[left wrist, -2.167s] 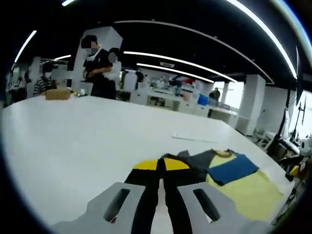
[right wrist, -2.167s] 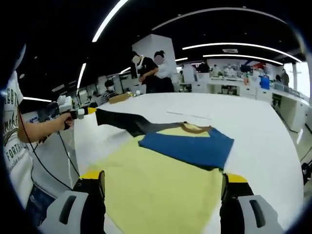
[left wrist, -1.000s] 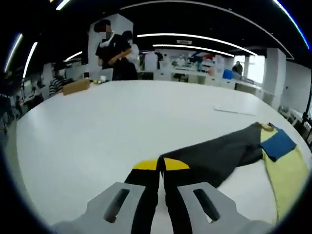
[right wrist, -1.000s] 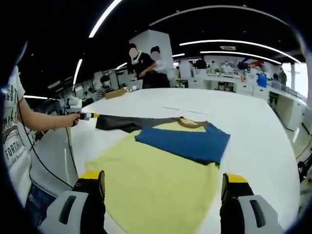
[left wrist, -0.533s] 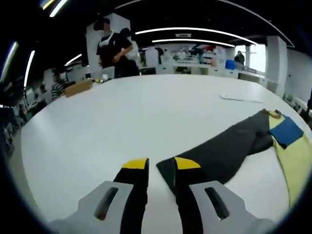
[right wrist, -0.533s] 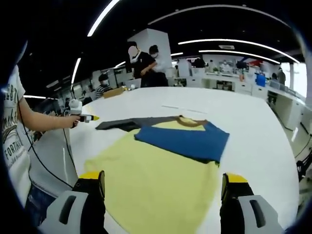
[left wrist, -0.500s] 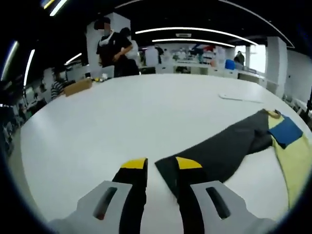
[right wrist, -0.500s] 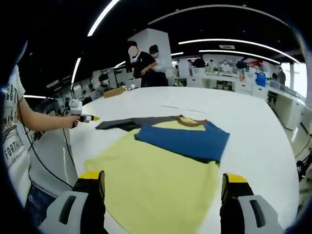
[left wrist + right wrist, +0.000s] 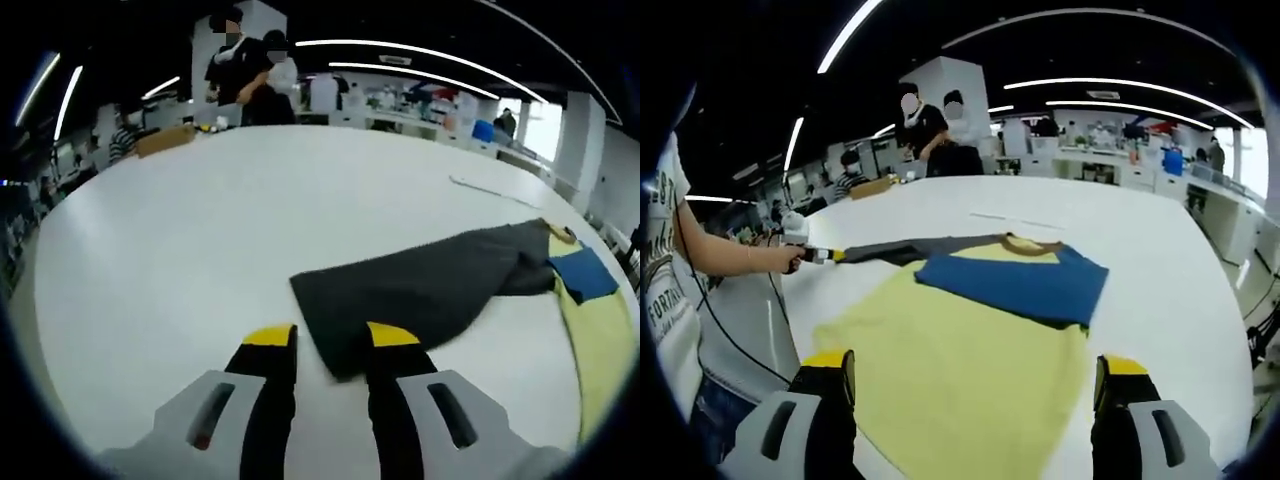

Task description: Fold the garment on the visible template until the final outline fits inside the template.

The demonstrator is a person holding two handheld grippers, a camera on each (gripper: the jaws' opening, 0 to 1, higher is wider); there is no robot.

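- The garment (image 9: 970, 350) lies flat on a white table (image 9: 1160, 260): a yellow body, a blue sleeve (image 9: 1015, 285) folded across its upper part, and a grey sleeve (image 9: 420, 290) stretched out to the left side.
- In the left gripper view, the left gripper (image 9: 320, 345) is low over the table at the grey sleeve's cuff end, jaws spread with a clear gap.
- The cuff edge lies between the yellow-tipped jaws; the right jaw overlaps the cloth, and whether it touches cannot be told.
- From there the grey sleeve runs far and right to the collar (image 9: 562, 236), beside a patch of blue and a strip of yellow.
- In the right gripper view, the right gripper (image 9: 975, 375) is at the near hem of the yellow body, jaws spread wide to either side, gripping nothing.
- The same view shows the left gripper at far left, held in a hand (image 9: 780, 258), its tip at the sleeve's end.
- A flat sheet of paper (image 9: 490, 190) lies on the table beyond the garment.
- People (image 9: 930, 135) stand at the far edge of the table, near a brown box (image 9: 165, 140).
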